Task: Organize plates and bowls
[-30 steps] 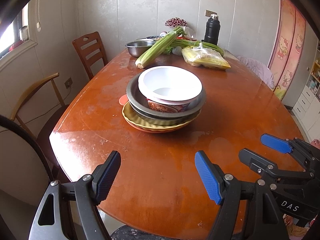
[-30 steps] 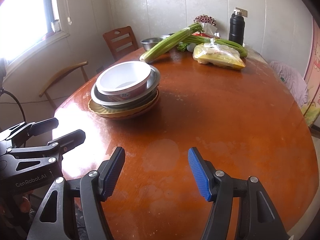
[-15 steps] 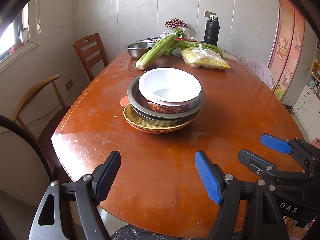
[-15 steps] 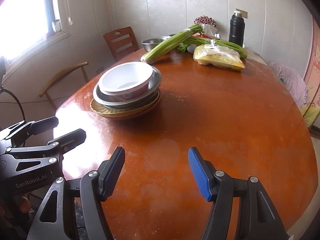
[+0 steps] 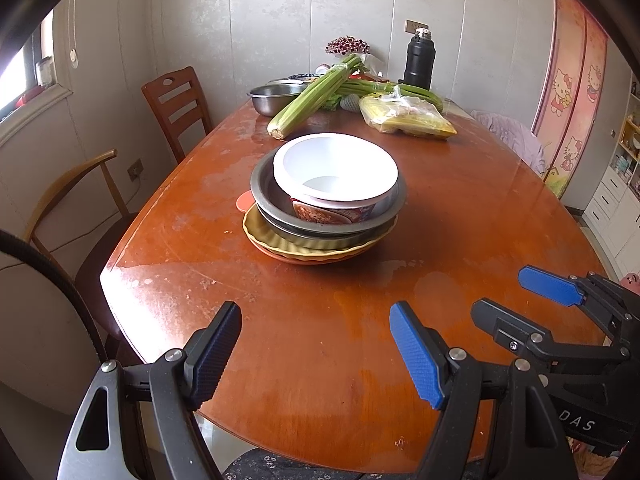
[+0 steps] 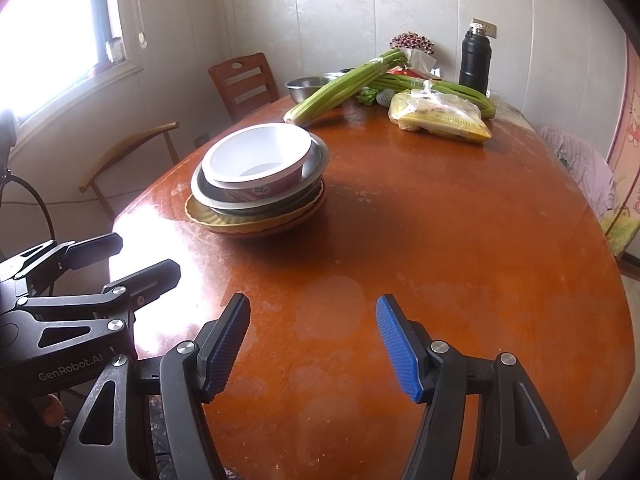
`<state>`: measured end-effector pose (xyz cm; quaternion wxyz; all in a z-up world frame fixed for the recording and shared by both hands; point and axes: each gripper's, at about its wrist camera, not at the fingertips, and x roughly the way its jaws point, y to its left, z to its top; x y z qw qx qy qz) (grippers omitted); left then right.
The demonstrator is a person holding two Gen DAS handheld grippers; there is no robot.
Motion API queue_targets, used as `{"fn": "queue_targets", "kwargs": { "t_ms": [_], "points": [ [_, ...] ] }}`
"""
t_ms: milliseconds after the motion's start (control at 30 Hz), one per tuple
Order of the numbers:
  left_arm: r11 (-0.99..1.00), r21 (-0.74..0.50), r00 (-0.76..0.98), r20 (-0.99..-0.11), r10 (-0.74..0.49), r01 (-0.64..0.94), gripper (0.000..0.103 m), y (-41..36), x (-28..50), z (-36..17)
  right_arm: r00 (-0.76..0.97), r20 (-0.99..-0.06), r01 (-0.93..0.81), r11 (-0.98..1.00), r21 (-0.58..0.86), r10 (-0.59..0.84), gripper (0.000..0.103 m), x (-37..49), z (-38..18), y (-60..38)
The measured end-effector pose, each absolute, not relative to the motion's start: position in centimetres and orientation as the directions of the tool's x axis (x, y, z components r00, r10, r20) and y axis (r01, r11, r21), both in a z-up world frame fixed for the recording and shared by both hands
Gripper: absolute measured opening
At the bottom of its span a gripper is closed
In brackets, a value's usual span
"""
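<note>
A stack of dishes stands on the brown wooden table (image 5: 460, 216). A white bowl (image 5: 335, 168) with a printed side sits on top, inside a grey metal pan (image 5: 332, 226), over a yellow fluted plate (image 5: 280, 242) and an orange plate beneath. The stack also shows in the right wrist view, with the white bowl (image 6: 256, 156) at the upper left. My left gripper (image 5: 316, 354) is open and empty over the near table edge. My right gripper (image 6: 314, 346) is open and empty, to the right of the left one.
At the far end lie celery stalks (image 5: 316, 94), a steel bowl (image 5: 276, 98), a yellow plastic bag (image 5: 408, 118) and a black flask (image 5: 418, 60). Two wooden chairs (image 5: 176, 108) stand along the left side. A pink cloth (image 5: 508, 136) lies at the right edge.
Both grippers have drawn back slightly from the stack and stay open. The dishes have not moved.
</note>
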<state>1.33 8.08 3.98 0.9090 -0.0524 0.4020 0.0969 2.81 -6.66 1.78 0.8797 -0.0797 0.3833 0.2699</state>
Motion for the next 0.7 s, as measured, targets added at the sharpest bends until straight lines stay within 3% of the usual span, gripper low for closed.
{"fn": "queue_targets", "kwargs": {
  "t_ms": [700],
  "points": [
    [0.963, -0.003, 0.642, -0.746, 0.178, -0.271, 0.076, 10.5, 2.3, 2.8, 0.565, -0.723, -0.516, 0.854, 0.066, 0.397, 0.067, 3.4, 1.5, -6.1]
  ]
}}
